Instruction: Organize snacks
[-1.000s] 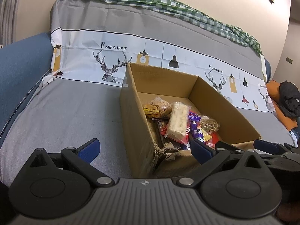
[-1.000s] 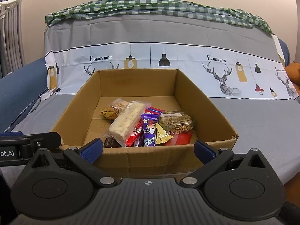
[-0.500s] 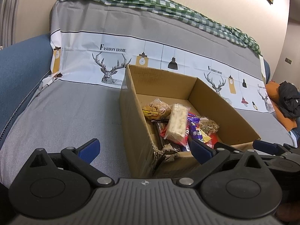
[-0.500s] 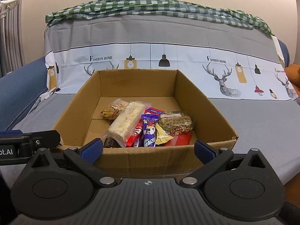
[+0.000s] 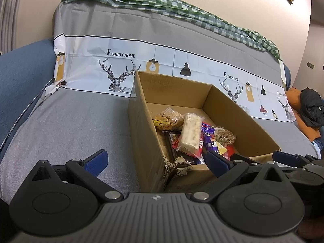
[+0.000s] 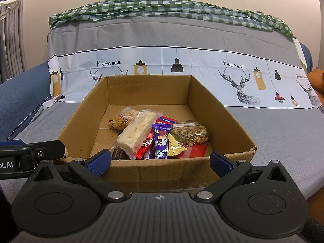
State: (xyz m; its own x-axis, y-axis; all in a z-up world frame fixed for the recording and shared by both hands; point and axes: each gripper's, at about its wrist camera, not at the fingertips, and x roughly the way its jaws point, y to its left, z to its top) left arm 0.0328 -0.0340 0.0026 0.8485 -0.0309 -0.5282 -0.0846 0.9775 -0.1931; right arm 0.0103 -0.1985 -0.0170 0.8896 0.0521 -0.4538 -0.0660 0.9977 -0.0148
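Little has moved since the earlier frames: both tools hang wide open and empty at the near wall of the cardboard box on the sofa. Right tool faces the snack pile squarely; left tool sits at the box's near-left corner. Nearest, the pale rice bar lies lengthwise, near to far.

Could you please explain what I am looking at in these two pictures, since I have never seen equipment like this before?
A person holds a two-finger gripper in each hand, and each carries a wide-angle camera looking forward along its blue-padded fingers. One picture comes from the left gripper, the other from the right gripper. Both are open and hold nothing. In front sits an open cardboard box on a sofa under a grey printed cover. Inside lie wrapped snacks, among them a pale rice bar, a purple packet and a nut bar.
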